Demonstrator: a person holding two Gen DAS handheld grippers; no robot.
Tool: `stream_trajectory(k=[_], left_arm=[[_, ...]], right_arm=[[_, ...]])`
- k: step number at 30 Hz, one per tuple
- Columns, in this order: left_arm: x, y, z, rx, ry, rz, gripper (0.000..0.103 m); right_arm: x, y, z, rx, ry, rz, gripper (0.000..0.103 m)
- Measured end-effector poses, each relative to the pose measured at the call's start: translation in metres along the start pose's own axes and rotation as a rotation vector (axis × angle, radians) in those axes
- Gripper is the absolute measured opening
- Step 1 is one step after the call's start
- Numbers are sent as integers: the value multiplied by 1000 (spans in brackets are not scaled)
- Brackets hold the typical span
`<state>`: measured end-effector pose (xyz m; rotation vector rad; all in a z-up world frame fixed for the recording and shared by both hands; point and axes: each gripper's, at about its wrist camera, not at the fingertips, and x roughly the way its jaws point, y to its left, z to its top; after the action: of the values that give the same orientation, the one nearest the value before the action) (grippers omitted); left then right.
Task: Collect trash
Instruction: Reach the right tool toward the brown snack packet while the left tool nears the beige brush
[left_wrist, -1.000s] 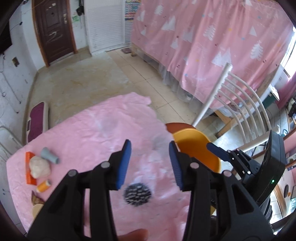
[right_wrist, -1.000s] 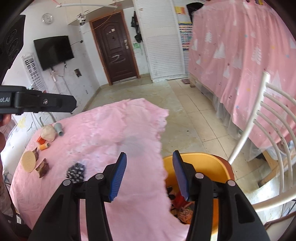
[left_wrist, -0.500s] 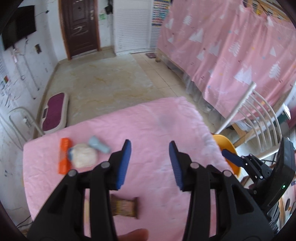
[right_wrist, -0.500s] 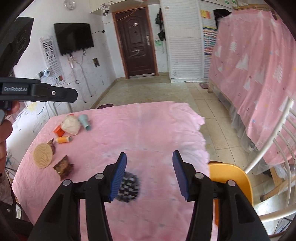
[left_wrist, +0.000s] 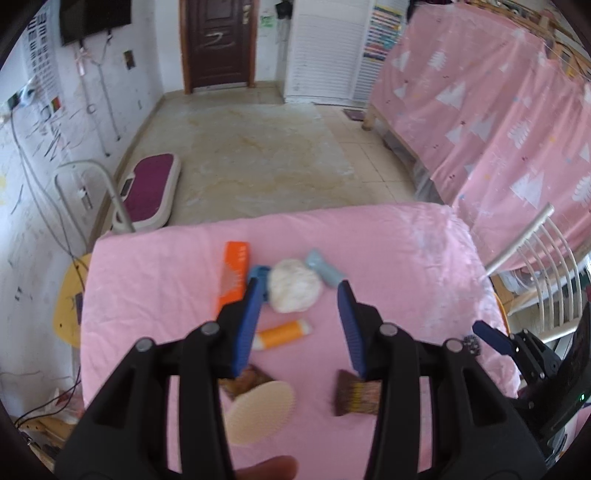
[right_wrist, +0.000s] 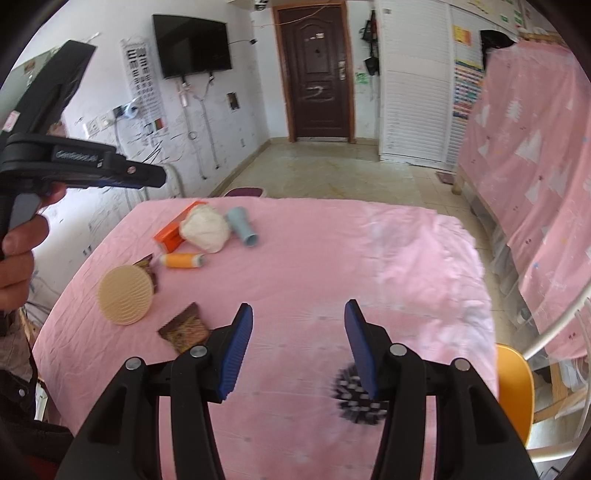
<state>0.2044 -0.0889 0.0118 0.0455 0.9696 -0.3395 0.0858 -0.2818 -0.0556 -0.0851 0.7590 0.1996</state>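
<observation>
Trash lies on the pink tablecloth (left_wrist: 388, 258). My left gripper (left_wrist: 299, 325) is open and empty above a white paper wad (left_wrist: 293, 290), an orange box (left_wrist: 232, 275), a pale blue tube (left_wrist: 325, 271) and a small orange bottle (left_wrist: 282, 334). Nearer lie a brown wrapper (left_wrist: 356, 393) and a beige ribbed disc (left_wrist: 260, 411) over a second wrapper (left_wrist: 245, 380). My right gripper (right_wrist: 299, 350) is open and empty over bare cloth. A black-and-white spiky ball (right_wrist: 356, 398) sits partly behind its right finger. The brown wrapper (right_wrist: 184, 328) is just left of it.
An orange bin (right_wrist: 513, 387) stands past the table's right edge beside a white chair back (left_wrist: 532, 251). The left gripper (right_wrist: 155, 177) and the hand (right_wrist: 18, 240) holding it hang over the table's left side. Behind the table are bare floor and a pink-draped bed (left_wrist: 498, 129).
Both grippers have swung left across the table, away from the orange bin and toward the cluster of trash. The bin has left the left wrist view. Jaw gaps are unchanged.
</observation>
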Motion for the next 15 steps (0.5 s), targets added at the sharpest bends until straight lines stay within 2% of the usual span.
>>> stream_trajectory(k=[4,10,15], left_arm=[[10,24,0,-25,20,31,49],[31,44,0,-44,71,66,49],[51,53,-2,-53,112,57,49]], right_arm=[[10,22,3,-48,26,44,42],[28,51,-1,-124,75,88,42],[38,65,-2,-162,106,118,42]])
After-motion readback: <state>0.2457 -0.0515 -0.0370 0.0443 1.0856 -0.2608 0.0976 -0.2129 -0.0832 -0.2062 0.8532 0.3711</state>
